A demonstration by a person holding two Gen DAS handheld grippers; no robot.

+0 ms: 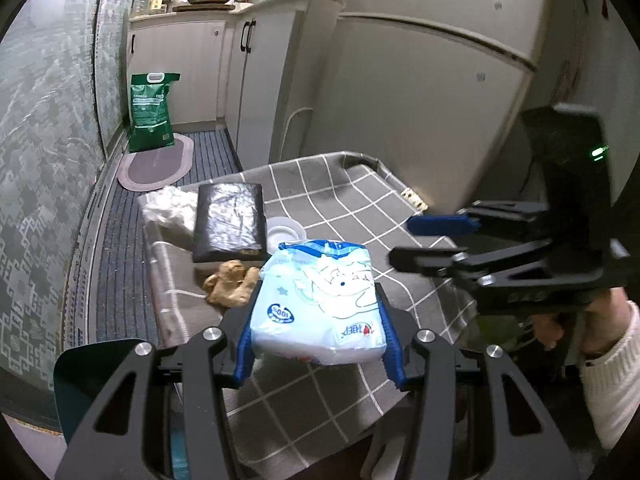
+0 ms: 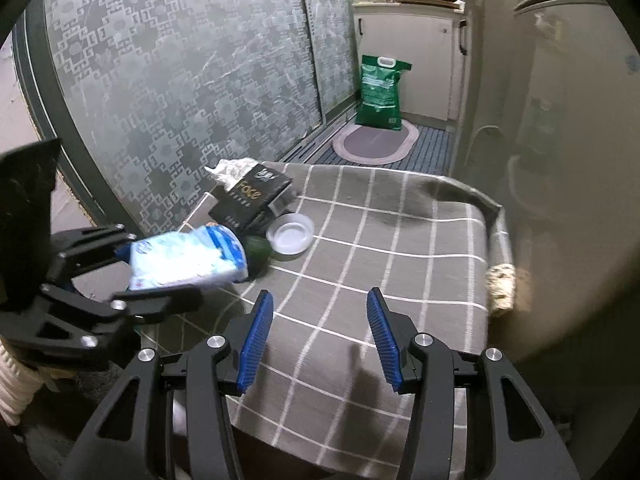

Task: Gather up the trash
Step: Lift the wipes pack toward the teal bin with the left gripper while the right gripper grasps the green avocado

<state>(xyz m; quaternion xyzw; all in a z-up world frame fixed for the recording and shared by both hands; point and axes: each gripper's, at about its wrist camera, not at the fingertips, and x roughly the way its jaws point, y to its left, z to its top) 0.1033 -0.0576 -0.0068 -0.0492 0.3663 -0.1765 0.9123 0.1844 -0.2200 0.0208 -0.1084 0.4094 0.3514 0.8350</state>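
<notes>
My left gripper (image 1: 316,344) is shut on a light blue tissue pack (image 1: 320,304) and holds it above the checked tablecloth (image 1: 360,208). The pack also shows in the right wrist view (image 2: 188,258), held by the left gripper (image 2: 160,272) at the left. My right gripper (image 2: 320,336) is open and empty over the tablecloth (image 2: 380,240); it also shows in the left wrist view (image 1: 424,240), to the right of the pack. A piece of ginger (image 1: 230,282) lies just beyond the pack.
A black tissue box (image 1: 230,220) (image 2: 252,198), crumpled white tissue (image 1: 170,208) and a clear plastic lid (image 2: 290,234) lie on the table's far side. A fridge (image 1: 420,100) stands right. A green bag (image 2: 380,94) and oval mat (image 2: 376,142) are on the floor.
</notes>
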